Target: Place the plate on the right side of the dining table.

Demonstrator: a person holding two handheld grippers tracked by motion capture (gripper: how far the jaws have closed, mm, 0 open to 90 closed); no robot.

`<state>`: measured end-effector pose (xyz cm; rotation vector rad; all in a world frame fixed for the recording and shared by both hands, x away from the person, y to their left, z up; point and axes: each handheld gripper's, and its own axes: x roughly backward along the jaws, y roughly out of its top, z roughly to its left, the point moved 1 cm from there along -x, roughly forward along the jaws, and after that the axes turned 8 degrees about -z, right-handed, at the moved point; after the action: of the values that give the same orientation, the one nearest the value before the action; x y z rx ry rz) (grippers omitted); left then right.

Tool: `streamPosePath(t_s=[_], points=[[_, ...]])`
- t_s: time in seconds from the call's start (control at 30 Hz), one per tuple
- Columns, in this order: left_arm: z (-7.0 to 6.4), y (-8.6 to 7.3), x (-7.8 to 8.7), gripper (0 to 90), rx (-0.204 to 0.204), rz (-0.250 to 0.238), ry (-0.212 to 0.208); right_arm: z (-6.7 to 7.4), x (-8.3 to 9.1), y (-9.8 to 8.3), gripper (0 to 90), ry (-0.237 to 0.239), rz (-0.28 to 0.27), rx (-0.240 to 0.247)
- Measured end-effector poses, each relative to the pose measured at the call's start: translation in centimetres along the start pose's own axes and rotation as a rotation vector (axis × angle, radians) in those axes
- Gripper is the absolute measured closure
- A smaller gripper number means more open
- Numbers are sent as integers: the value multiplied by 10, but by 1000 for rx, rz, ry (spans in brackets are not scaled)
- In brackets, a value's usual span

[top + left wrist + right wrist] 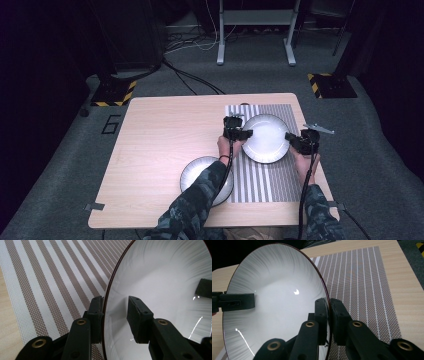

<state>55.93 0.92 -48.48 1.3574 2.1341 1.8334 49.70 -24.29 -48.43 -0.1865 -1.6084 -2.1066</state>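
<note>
- The white plate (265,138) sits over the striped mat (260,175), near the table's (165,150) far right corner, held between the two grippers.
- The right gripper (295,141) is at the plate's right edge. In the right gripper view its jaws are pressed together on the dark rim, one pad inside the plate and one outside.
- The left gripper (239,132) is at the plate's left edge. In the left gripper view one jaw lies against the outside of the rim, while the other stands a little off the inner face, so the jaws straddle the rim without pinching it.
- A second plate (197,172) lies near the table's near edge, just left of the mat, partly under the person's left sleeve (200,200).
</note>
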Motion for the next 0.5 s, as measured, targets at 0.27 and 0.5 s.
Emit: streamPosePath(t_s=[0.27, 0.5], points=[[3, -2, -8, 651, -12, 32, 24, -2, -9, -4, 841, -23, 12, 10], [2, -1, -12, 652, -2, 44, 46, -4, -14, -5, 839, -32, 5, -1]])
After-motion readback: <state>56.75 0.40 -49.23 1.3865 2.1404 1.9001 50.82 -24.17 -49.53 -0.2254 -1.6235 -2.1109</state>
